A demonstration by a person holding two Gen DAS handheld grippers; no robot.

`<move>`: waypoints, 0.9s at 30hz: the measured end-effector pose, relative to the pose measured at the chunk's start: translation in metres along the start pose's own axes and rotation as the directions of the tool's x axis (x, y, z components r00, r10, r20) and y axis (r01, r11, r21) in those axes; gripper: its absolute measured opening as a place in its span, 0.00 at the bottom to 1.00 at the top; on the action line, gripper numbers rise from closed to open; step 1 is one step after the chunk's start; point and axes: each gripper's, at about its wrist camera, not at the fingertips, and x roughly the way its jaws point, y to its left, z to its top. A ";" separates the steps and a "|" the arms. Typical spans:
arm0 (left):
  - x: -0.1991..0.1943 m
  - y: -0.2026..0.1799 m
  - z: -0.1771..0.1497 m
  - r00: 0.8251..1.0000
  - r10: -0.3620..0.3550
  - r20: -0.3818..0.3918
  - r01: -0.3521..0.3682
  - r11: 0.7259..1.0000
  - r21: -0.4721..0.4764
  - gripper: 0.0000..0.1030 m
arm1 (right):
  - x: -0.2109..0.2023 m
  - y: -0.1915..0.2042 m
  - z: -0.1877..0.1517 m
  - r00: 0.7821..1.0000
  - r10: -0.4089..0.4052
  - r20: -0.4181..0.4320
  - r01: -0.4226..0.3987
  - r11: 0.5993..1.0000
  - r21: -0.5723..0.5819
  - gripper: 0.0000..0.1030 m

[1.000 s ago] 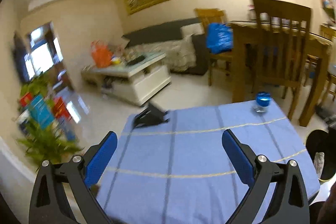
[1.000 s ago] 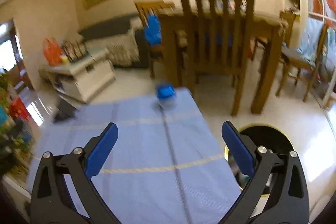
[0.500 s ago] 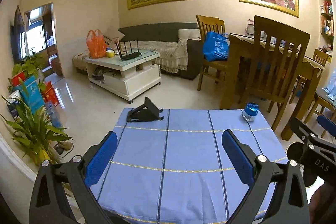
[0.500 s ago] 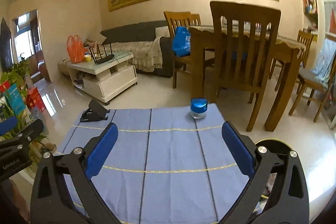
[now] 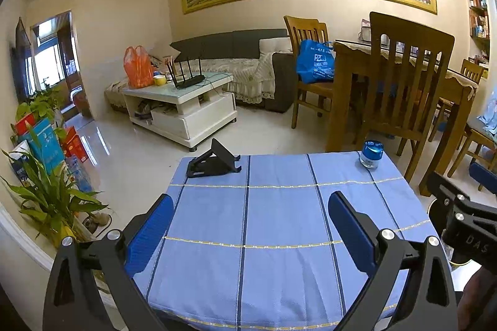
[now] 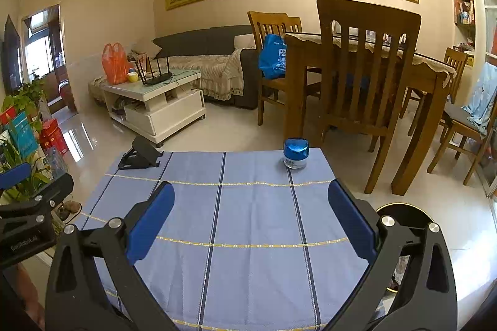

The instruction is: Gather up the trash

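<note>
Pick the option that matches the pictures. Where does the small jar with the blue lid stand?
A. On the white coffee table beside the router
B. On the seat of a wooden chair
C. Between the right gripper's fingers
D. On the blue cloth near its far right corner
D: the blue-lidded jar stands upright on the blue tablecloth near its far right corner, well ahead of the open, empty right gripper.

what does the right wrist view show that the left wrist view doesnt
Only the right wrist view shows the round black bin with a gold rim on the floor right of the table. Only the left wrist view shows the leafy green plant clearly in full. Both share the blue striped tablecloth, the blue-lidded glass jar, the black folding phone stand and open, empty grippers.
</note>
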 end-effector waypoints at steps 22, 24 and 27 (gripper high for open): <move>0.009 0.013 -0.003 1.000 -0.001 -0.008 0.001 1.000 -0.019 0.94 | 0.010 0.009 -0.007 0.999 0.035 -0.040 -0.035 0.999 0.008 0.95; 0.009 0.013 -0.003 1.000 -0.001 -0.008 0.001 1.000 -0.017 0.94 | 0.011 0.010 -0.009 0.998 0.040 -0.044 -0.040 0.999 0.008 0.95; 0.009 0.013 -0.004 1.000 0.001 -0.008 -0.001 1.000 -0.014 0.94 | 0.011 0.013 -0.010 0.998 0.040 -0.043 -0.040 0.999 0.005 0.95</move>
